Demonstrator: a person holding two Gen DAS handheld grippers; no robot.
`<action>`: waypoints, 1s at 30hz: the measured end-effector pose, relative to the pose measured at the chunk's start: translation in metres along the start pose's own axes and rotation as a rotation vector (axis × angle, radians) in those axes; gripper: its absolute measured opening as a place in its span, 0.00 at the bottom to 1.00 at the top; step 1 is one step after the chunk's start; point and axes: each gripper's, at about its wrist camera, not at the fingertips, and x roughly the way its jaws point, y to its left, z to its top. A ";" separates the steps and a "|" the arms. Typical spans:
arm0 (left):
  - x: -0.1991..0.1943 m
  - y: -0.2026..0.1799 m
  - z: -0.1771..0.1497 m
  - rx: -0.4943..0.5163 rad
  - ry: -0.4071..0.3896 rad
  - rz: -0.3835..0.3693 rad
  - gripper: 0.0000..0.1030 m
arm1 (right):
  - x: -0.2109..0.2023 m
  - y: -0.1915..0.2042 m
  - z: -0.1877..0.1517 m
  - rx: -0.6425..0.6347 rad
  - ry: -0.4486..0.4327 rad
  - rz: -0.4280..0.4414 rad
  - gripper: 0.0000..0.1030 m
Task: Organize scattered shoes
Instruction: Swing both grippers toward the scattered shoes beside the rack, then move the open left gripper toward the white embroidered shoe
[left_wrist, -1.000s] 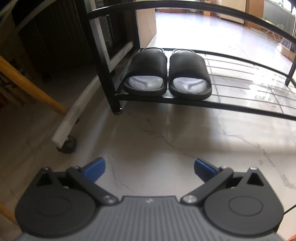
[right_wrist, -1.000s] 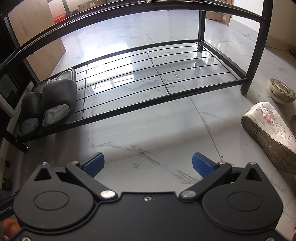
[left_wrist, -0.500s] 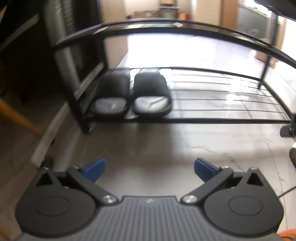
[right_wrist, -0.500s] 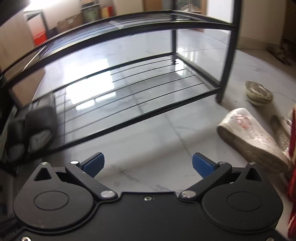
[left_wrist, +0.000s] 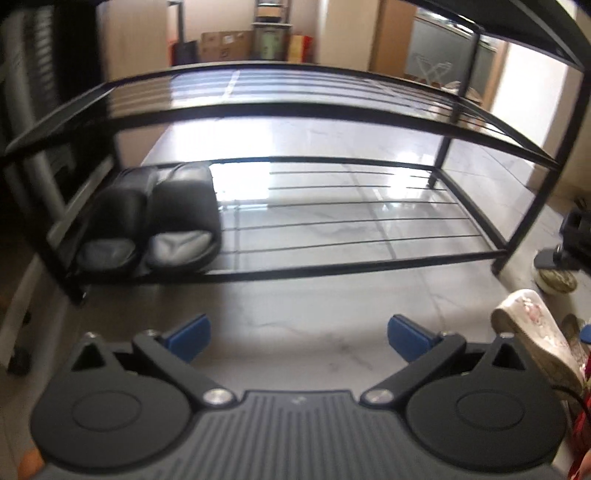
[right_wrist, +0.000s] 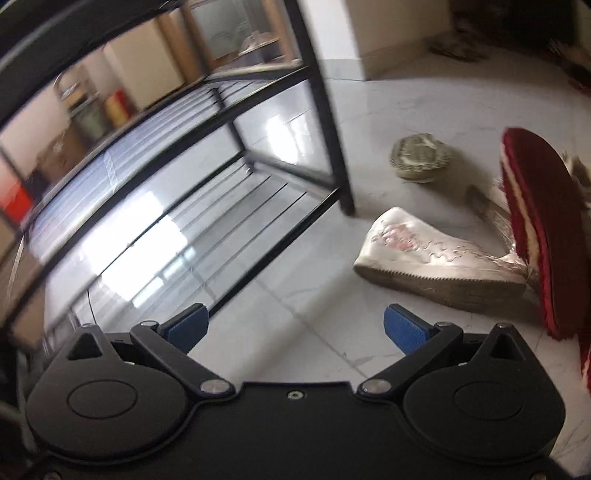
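Left wrist view: left gripper (left_wrist: 298, 334) is hanging w/ jaws spread wide & nothing betw. them, facing the black metal shoe rack (left_wrist: 332, 262); a pair of black slides (left_wrist: 155, 218) is sitting side by side at left-centre of frame on the rack's bottom shelf. Right wrist view: right gripper (right_wrist: 295, 326) is also gaping wide & empty over the marble floor (right_wrist: 295, 295), w/ a white floral sneaker (right_wrist: 436, 258) lying at centre-right just past the rack's leg, a red slipper (right_wrist: 543, 236) standing on edge at far right touching it, & a beige shoe (right_wrist: 421, 157) sitting upper right, apart from both.
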 end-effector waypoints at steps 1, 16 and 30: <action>0.001 -0.007 0.002 0.019 0.001 0.011 0.99 | -0.002 -0.006 0.005 0.027 -0.005 0.007 1.00; -0.006 -0.137 0.020 0.188 0.006 -0.301 0.99 | -0.079 -0.182 0.093 -0.007 -0.167 0.210 1.00; 0.021 -0.253 -0.025 0.451 0.039 -0.395 1.00 | -0.088 -0.320 0.073 0.086 -0.221 0.050 1.00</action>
